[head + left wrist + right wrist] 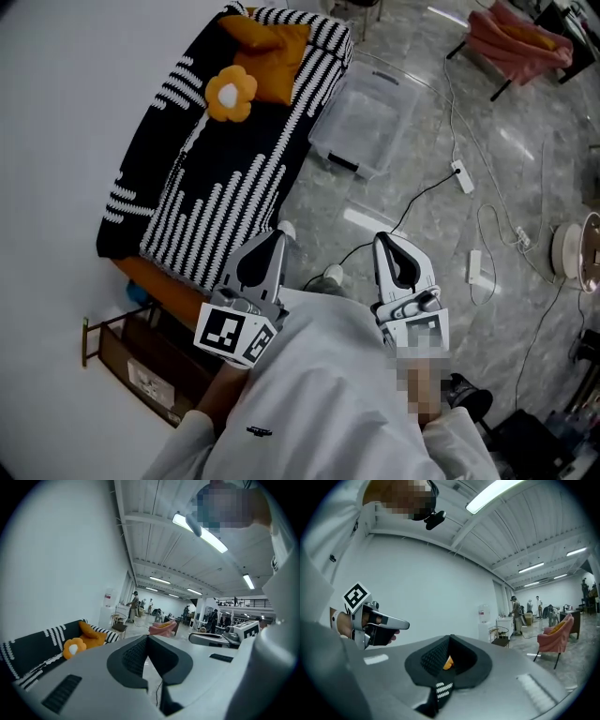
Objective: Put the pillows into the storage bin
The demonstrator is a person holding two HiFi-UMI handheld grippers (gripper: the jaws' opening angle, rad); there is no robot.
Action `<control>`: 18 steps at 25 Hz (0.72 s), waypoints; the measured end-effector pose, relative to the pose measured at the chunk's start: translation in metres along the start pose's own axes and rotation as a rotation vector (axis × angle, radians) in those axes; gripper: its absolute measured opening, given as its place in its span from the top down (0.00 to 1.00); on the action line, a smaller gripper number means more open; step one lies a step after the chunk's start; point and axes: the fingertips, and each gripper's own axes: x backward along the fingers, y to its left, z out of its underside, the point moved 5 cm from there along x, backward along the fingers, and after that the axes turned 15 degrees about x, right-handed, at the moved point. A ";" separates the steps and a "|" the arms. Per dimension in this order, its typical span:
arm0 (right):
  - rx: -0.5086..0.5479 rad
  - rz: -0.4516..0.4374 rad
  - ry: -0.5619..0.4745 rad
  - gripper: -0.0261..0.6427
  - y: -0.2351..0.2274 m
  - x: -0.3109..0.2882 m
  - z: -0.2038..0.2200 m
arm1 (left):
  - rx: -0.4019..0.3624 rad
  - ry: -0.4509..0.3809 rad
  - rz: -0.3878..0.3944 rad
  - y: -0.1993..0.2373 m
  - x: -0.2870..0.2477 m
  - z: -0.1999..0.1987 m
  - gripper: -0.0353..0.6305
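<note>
Grey stone floor (511, 178), storage bin (366, 117) beside striped sofa (225, 187) with orange pillows (267, 52); left gripper (278, 232), right gripper (382, 240) closed, empty.

The hall is bright, lit evenly by long ceiling lamps (199, 529) that burn out to pure white. The glossy floor (506, 103) carries pale reflections of them. Shadows are soft. Both gripper views bend strongly and darken toward their round edges.
</note>
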 end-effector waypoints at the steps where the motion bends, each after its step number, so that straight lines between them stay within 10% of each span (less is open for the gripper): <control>1: -0.004 -0.011 0.001 0.94 -0.001 -0.005 0.000 | 0.007 -0.004 -0.004 0.003 -0.001 0.000 0.94; 18: -0.035 -0.003 0.025 0.94 -0.014 -0.186 -0.032 | 0.101 -0.086 0.020 0.130 -0.074 -0.096 0.94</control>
